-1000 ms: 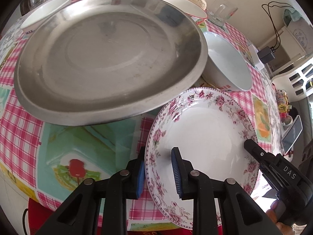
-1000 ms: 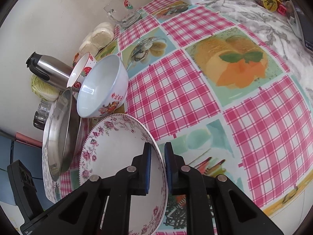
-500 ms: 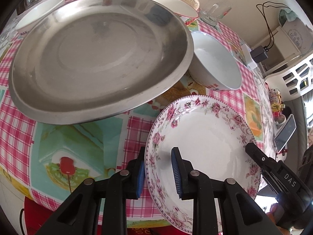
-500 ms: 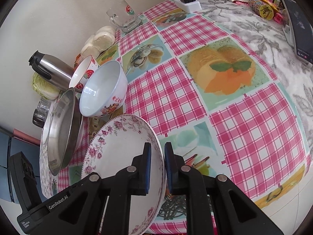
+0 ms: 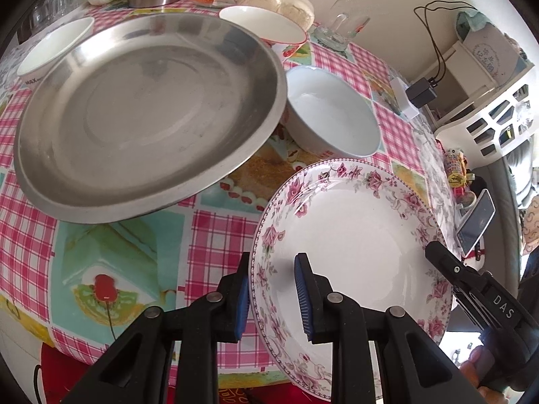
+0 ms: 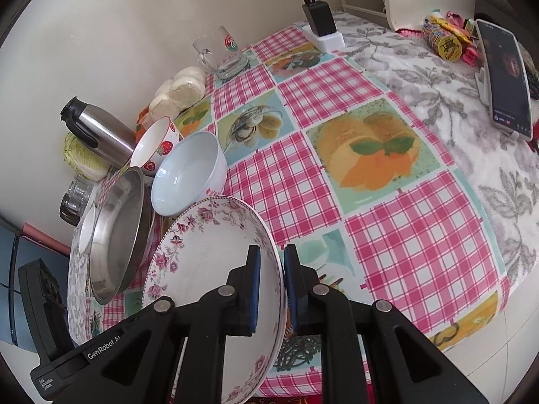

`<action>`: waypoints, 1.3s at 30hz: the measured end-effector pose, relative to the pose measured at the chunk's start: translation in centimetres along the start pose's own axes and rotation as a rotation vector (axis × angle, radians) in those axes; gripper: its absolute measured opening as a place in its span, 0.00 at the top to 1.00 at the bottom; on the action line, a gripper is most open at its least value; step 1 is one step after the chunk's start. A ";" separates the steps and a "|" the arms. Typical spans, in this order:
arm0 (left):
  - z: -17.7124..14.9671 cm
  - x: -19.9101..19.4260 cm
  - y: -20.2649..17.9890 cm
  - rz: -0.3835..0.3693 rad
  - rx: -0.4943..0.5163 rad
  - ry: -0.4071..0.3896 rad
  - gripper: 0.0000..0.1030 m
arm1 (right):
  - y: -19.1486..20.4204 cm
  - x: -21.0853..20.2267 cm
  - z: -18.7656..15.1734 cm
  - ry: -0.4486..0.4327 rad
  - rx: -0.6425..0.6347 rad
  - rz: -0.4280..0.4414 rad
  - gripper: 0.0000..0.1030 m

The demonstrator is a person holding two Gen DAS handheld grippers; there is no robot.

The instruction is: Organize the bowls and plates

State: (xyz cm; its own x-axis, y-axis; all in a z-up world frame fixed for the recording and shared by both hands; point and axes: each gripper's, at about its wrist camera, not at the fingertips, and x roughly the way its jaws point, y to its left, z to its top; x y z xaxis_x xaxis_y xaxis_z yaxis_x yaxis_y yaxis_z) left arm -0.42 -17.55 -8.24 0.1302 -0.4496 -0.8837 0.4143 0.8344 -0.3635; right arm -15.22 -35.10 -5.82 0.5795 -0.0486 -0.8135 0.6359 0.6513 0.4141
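Because the floral plate [image 5: 353, 235] is broad and shallow, I have it pinched at opposite rims, left gripper [image 5: 272, 298] and right gripper [image 6: 271, 289] each clamped on an edge, carrying it tilted above the desk [image 6: 387, 235] beside the steel tray [image 5: 145, 114] and white bowl [image 5: 331, 114]. Its underside, both gripping hands and the tray's footing stay hidden.
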 end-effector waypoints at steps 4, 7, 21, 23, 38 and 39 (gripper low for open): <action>0.2 -1.0 -0.2 -0.025 0.002 -0.028 0.74 | 0.2 -0.9 0.2 -0.024 -0.008 -0.004 0.85; 0.7 -1.8 -0.2 -0.034 0.004 -0.059 0.74 | 0.5 -1.4 0.2 -0.039 -0.016 0.004 0.85; 3.3 -4.9 1.5 -0.125 -0.063 -0.198 0.75 | 4.1 -3.5 1.6 -0.125 -0.063 0.052 0.85; 3.7 -5.4 2.0 -0.135 -0.078 -0.217 0.75 | 4.9 -3.7 1.9 -0.133 -0.071 0.063 0.85; 7.0 -6.8 9.4 -0.140 -0.286 -0.303 0.75 | 12.6 -0.2 3.8 -0.106 -0.196 0.101 0.85; 7.2 -6.9 10.0 -0.138 -0.299 -0.309 0.75 | 13.1 0.3 3.9 -0.098 -0.206 0.105 0.85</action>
State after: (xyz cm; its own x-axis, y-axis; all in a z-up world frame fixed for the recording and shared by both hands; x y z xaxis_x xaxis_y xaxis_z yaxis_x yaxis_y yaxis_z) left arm 9.32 -8.43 -3.60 0.3740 -0.5991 -0.7079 0.1740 0.7951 -0.5810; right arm -4.72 -29.50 0.99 0.6901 -0.0393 -0.7226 0.4582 0.7966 0.3943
